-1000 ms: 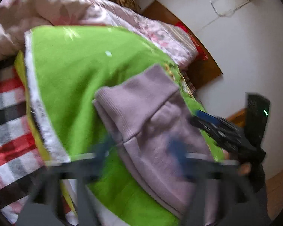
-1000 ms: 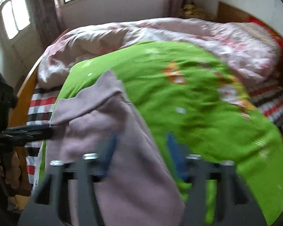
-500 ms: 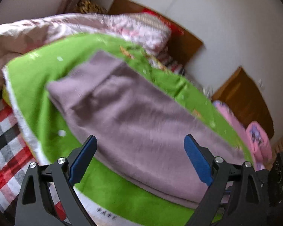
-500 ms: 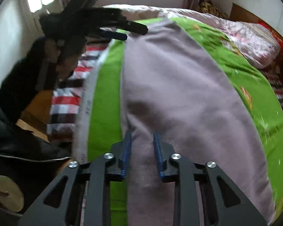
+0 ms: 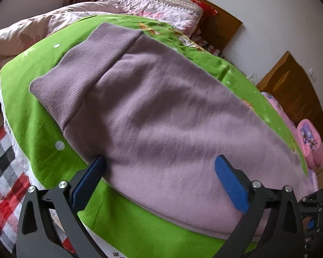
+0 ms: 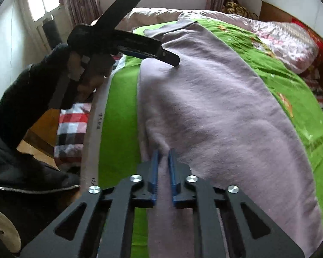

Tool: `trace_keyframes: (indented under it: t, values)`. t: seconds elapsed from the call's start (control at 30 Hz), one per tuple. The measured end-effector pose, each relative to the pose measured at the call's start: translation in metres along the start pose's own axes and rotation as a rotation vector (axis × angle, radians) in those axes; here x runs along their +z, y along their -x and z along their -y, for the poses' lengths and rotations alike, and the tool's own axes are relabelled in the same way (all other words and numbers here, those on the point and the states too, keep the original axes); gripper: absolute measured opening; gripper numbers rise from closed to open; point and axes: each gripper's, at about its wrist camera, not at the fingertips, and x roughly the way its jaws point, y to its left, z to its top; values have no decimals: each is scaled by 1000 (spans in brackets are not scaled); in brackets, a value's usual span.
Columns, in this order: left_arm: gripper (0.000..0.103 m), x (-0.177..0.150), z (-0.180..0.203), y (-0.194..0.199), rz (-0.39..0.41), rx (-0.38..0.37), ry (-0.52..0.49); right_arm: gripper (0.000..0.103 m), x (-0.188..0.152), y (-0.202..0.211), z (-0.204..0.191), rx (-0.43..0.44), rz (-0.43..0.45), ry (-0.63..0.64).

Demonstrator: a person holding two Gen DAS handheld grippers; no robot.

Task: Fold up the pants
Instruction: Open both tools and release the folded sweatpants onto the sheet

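Observation:
Mauve pants (image 5: pixel 161 111) lie flat and lengthwise on a green blanket (image 5: pixel 43 107), ribbed waistband (image 5: pixel 92 64) at the far end. My left gripper (image 5: pixel 159 161) straddles the pants' near edge, jaws opening wide, blue pads apart with fabric between them but not pressed. In the right wrist view one of its fingers (image 6: pixel 165 57) touches the pants (image 6: pixel 215 107) near the waistband. My right gripper (image 6: pixel 164 152) sits at the other end of the near edge, jaws closing to a narrow gap with a pinched ridge of fabric between the pads.
A pink floral quilt (image 5: pixel 32 32) is bunched behind the blanket. A plaid sheet (image 5: pixel 2 161) shows at the bed's edge. A wooden headboard (image 5: pixel 221 28) and nightstand (image 5: pixel 290 90) stand by the wall. A hand in a dark sleeve (image 6: pixel 21 99) holds the left gripper.
My right gripper went from wide open over the pants to shut on a fold at their near edge. The left gripper slid along the edge, rolled level and spread slightly wider.

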Motion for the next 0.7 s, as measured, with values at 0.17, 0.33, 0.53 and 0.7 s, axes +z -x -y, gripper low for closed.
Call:
trace_keyframes:
  t: [0.17, 0.33, 0.53, 0.7]
  values:
    - [101, 0, -2, 0, -4, -8, 3, 7, -4, 12, 10, 127, 45, -89]
    - [101, 1, -5, -1, -1, -11, 5, 0, -14, 10, 7, 158, 25, -101]
    - [100, -2, -1, 3, -3, 42, 1, 26, -15, 34, 6, 99, 103, -139]
    - [99, 5, 58, 47, 95, 45, -75, 78, -26, 93, 27, -82, 236, -193]
